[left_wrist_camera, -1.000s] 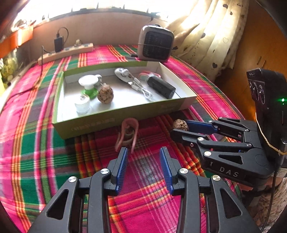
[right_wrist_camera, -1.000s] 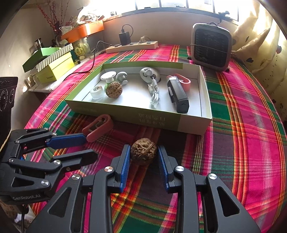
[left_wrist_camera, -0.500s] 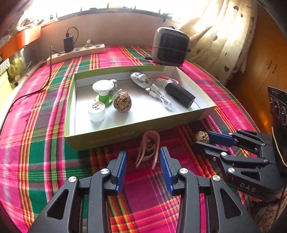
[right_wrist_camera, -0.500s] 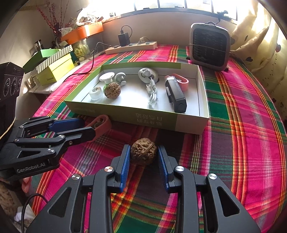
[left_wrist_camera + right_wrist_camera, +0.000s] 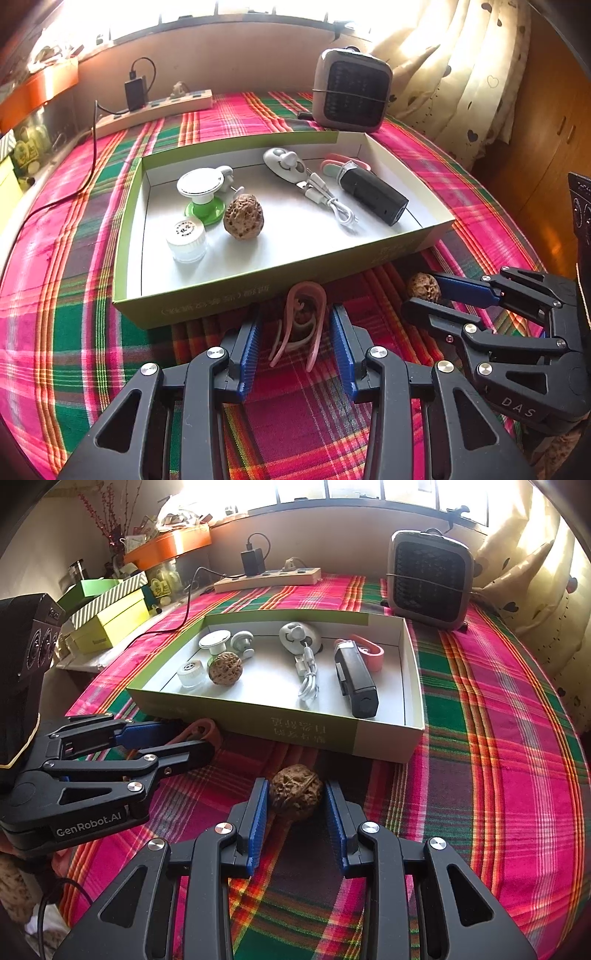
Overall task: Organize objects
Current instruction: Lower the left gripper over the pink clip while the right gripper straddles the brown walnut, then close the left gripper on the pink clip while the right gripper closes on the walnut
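Note:
A green-and-white cardboard box (image 5: 207, 306) (image 5: 384, 738) lies open on the plaid cloth and holds a walnut (image 5: 243, 218), a small white jar (image 5: 186, 240), a green-and-white stand, a white cable and a black device (image 5: 373, 195). A pink clip (image 5: 303, 317) lies on the cloth just in front of the box, between the fingers of my open left gripper (image 5: 295, 343). Its pads do not touch it. A second walnut (image 5: 295, 797) (image 5: 424, 288) lies between the fingers of my open right gripper (image 5: 295, 816) with small gaps on both sides.
A small grey heater (image 5: 351, 92) (image 5: 428, 579) stands behind the box at the right. A white power strip (image 5: 155, 110) with a charger lies at the back. Green and striped boxes (image 5: 110, 616) are stacked at the left beyond the table edge.
My left gripper has moved forward and left so that the pink clip now lies between its fingers. The right gripper has stayed around the walnut.

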`<action>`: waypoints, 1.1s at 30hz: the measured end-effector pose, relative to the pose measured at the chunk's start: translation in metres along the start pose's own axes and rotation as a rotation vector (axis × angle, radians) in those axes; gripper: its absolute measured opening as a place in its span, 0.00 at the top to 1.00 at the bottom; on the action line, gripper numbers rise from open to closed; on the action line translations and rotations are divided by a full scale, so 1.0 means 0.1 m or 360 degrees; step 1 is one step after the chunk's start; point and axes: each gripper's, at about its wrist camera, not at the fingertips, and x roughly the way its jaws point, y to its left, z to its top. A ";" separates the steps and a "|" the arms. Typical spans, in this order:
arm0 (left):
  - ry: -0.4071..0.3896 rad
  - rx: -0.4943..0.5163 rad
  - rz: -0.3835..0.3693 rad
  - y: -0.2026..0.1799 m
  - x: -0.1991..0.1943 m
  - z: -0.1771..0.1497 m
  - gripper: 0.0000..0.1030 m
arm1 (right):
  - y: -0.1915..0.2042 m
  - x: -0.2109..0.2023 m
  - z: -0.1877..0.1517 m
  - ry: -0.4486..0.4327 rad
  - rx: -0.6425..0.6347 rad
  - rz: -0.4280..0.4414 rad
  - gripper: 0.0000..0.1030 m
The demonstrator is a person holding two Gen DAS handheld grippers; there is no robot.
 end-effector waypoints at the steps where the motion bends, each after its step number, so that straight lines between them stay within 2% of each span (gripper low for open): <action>1: -0.0001 0.0001 0.0006 -0.01 0.00 0.00 0.66 | 0.00 0.01 0.00 0.0001 -0.0005 -0.0007 0.69; 8: -0.0012 0.0038 0.0050 -0.04 0.02 -0.01 0.67 | -0.01 0.02 0.00 0.0006 -0.0001 -0.0009 0.69; 18: -0.0022 0.0050 0.0088 -0.04 0.02 -0.02 0.79 | -0.01 0.02 0.00 0.0006 0.0002 -0.0009 0.69; 33: -0.0028 0.0050 0.0088 -0.04 0.01 -0.03 0.80 | -0.02 0.03 0.00 0.0006 -0.0004 -0.0014 0.69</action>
